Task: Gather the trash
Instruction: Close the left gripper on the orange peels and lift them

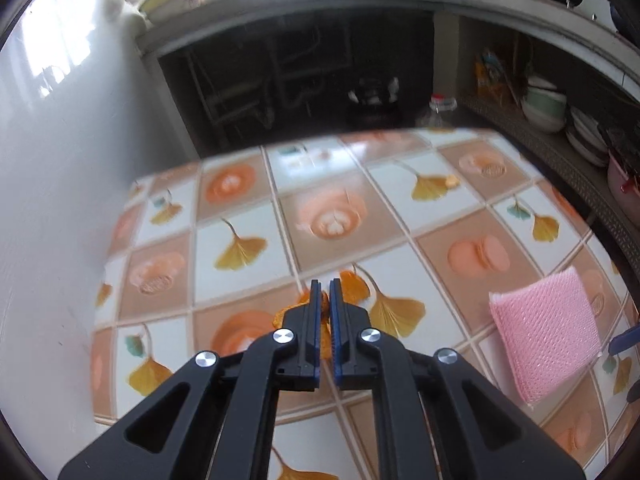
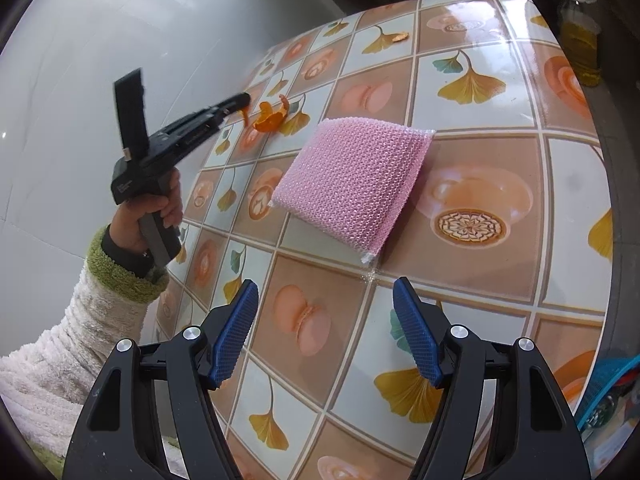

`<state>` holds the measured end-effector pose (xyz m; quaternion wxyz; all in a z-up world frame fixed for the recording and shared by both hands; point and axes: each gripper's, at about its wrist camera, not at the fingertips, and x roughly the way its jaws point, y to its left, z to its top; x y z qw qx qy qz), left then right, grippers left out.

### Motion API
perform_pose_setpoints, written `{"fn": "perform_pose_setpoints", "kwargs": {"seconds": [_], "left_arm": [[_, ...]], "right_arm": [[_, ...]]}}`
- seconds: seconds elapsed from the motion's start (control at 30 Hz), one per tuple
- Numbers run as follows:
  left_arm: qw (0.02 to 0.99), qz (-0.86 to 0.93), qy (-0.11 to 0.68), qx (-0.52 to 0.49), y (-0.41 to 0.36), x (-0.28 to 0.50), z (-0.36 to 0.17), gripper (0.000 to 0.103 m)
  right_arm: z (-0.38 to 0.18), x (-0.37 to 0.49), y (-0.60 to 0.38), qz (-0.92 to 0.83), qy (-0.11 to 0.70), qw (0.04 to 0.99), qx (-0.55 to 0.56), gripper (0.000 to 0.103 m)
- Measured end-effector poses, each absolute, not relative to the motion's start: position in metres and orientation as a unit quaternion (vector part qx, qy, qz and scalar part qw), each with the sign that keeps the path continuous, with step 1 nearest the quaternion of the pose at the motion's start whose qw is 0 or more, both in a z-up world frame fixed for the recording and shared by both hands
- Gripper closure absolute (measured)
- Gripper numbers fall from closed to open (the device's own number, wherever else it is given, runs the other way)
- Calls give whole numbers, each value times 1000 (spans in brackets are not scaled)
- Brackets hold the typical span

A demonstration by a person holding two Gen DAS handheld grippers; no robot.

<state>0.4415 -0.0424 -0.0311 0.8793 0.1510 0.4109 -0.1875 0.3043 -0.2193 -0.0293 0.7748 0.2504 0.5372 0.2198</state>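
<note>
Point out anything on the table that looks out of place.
Orange peel is loose on the table, one piece pinched by the left gripper. A smaller scrap lies near the far edge. The pink sponge lies skewed to the tile pattern.

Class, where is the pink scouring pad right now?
In the right wrist view, the pink scouring pad lies flat mid-table, ahead of the open right hand-held gripper, right of the orange peel.

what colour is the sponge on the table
Pink, with a mesh texture; the sponge shows best in the right wrist view.
</note>
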Motion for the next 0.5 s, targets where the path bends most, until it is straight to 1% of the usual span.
{"fn": "perform_pose_setpoints", "kwargs": {"seconds": [0.03, 0.07, 0.1, 0.13, 0.17, 0.23, 0.37, 0.5], "left_arm": [[873, -189, 427, 143, -42, 442, -37, 93], [870, -188, 436, 130, -40, 444, -39, 79], [870, -190, 440, 111, -35, 443, -38, 71], [872, -195, 439, 93, -31, 442, -36, 56], [877, -204, 432, 62, -23, 440, -31, 49], [881, -220, 419, 10, -7, 437, -20, 46], [880, -218, 417, -67, 19, 439, -9, 45], [857, -201, 454, -136, 37, 451, -19, 45]], "right_arm": [[-29, 304, -220, 219, 537, 775, 251, 36], [-29, 303, -221, 218, 537, 775, 252, 36], [-28, 302, -222, 218, 536, 776, 252, 36], [-28, 302, -223, 218, 536, 776, 252, 36], [-27, 301, -224, 217, 536, 776, 252, 36], [-26, 301, -226, 217, 534, 777, 252, 36], [-18, 303, -232, 220, 517, 786, 258, 36], [-4, 313, -240, 216, 491, 804, 258, 36]]}}
